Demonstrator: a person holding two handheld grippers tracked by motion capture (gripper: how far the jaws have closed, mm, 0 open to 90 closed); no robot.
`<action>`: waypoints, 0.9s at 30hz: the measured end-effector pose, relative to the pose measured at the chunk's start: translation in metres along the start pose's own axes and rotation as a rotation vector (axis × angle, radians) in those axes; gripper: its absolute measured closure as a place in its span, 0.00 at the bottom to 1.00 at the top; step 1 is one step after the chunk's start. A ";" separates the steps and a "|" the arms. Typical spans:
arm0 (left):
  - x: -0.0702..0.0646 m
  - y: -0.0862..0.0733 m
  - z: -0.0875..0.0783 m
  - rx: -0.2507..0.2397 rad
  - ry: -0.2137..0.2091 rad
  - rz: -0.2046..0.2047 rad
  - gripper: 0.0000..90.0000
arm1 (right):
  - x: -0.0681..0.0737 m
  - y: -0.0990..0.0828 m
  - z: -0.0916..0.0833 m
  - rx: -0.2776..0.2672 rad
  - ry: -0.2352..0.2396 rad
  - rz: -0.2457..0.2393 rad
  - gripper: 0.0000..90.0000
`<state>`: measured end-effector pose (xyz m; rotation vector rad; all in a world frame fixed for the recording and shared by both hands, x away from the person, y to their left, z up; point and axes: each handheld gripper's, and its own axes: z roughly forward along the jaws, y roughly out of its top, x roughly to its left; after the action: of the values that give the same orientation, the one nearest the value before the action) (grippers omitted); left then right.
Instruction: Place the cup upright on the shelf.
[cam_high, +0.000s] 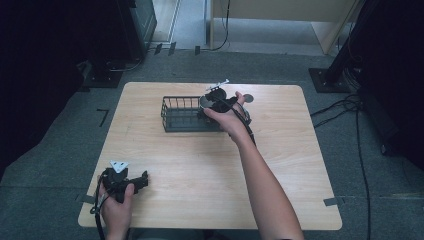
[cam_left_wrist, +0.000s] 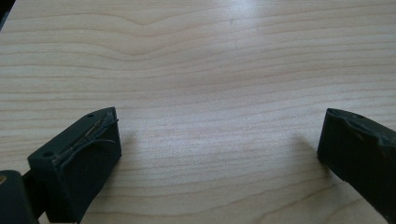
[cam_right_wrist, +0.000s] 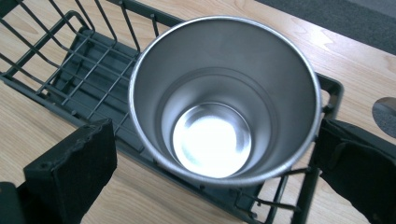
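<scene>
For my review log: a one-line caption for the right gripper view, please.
Steel cup, upright and empty, in the black wire basket, between the open jaws of the right gripper.

Cup (cam_right_wrist: 224, 98): shiny brushed metal. Basket (cam_right_wrist: 79, 60): matt dark coated wire. Table (cam_left_wrist: 210, 60): smooth pale wood grain. Jaw pads: matt black, rough.

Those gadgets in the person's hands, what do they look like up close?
Each is a black hand-held tool. The left gripper carries a grey three-cornered plate on top, and a dark cable trails from it. The right gripper has a cable along the wrist. Both end in two blocky black jaws with worn, scuffed pads. The forearms are bare, with no sleeves.
</scene>
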<state>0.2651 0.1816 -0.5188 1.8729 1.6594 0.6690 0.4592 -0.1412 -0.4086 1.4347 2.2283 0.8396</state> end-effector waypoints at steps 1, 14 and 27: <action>0.000 0.000 0.000 -0.001 0.000 -0.001 0.00 | 0.000 -0.001 -0.002 -0.004 -0.002 -0.001 0.00; 0.000 0.000 0.000 0.001 -0.001 0.000 0.00 | -0.011 -0.018 -0.031 -0.047 -0.012 -0.012 0.00; 0.000 0.000 0.000 0.000 0.000 0.000 0.00 | -0.025 -0.046 -0.049 -0.056 -0.029 0.000 0.00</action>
<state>0.2651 0.1816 -0.5187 1.8731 1.6593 0.6688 0.4090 -0.1922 -0.4013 1.4118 2.1661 0.8691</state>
